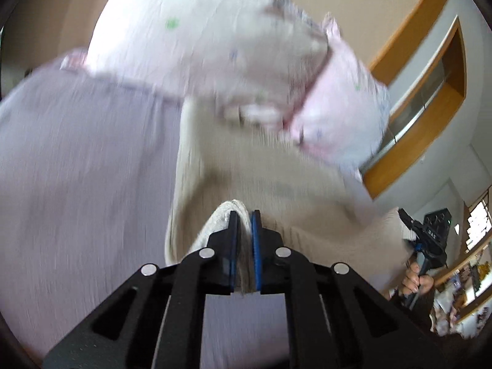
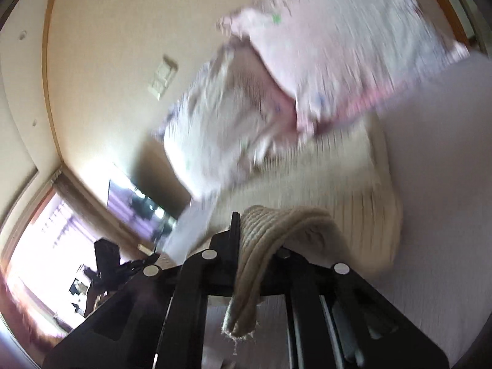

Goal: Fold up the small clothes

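Both your grippers are clamped on one beige ribbed garment (image 1: 246, 172): the left gripper (image 1: 245, 215) pinches an edge, the right gripper (image 2: 261, 215) holds a bunched hem. It hangs stretched between them above the lavender sheet (image 1: 77, 169), apparently so it spreads flat before folding. Floral pillows (image 1: 215, 46) lie just beyond.

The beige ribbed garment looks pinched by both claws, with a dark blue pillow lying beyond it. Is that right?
Not quite: the pillow is pale pink and white with small prints, not dark blue, as the left wrist view shows. The rest holds: the left claw and right claw both pinch the beige ribbed garment.
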The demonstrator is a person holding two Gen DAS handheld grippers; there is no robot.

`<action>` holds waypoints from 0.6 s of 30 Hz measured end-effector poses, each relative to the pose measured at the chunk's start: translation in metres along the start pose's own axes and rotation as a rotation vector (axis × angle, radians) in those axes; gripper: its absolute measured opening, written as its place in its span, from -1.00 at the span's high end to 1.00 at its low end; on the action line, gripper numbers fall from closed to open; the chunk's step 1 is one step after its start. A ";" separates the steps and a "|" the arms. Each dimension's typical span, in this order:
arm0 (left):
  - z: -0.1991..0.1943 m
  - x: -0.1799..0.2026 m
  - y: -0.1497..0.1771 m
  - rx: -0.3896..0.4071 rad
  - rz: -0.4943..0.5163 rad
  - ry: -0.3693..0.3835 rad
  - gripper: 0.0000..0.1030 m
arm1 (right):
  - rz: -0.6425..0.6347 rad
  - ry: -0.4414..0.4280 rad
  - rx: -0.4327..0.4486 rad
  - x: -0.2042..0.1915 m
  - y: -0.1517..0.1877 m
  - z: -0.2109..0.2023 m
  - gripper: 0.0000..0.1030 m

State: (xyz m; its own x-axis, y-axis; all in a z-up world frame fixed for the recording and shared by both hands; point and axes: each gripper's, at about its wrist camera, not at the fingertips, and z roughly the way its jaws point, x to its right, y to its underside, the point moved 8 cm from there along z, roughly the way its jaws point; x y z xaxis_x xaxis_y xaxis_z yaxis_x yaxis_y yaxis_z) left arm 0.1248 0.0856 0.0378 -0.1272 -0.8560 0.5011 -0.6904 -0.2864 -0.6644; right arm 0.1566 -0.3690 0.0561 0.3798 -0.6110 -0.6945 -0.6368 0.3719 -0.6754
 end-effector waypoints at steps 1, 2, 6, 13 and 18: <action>0.007 -0.002 -0.012 0.017 -0.007 -0.006 0.84 | 0.010 0.000 0.025 0.005 -0.018 0.014 0.85; 0.022 -0.006 -0.032 0.038 -0.023 -0.014 0.85 | 0.020 0.003 0.040 0.013 -0.028 0.022 0.85; 0.095 -0.036 -0.083 0.052 -0.086 -0.085 0.85 | 0.134 0.082 0.068 0.068 -0.072 0.091 0.85; 0.182 -0.074 -0.109 -0.031 -0.227 -0.122 0.84 | 0.369 0.290 0.033 0.156 -0.074 0.155 0.84; 0.153 -0.112 -0.140 0.136 -0.459 -0.060 0.53 | 0.538 0.121 0.097 0.164 -0.087 0.152 -0.35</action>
State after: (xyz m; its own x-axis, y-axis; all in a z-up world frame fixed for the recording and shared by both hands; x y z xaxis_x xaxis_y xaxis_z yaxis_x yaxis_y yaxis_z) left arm 0.3446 0.1556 -0.0096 0.2128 -0.6502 0.7294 -0.5659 -0.6906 -0.4505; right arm 0.3768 -0.3954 -0.0369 -0.0648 -0.3909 -0.9181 -0.6529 0.7124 -0.2573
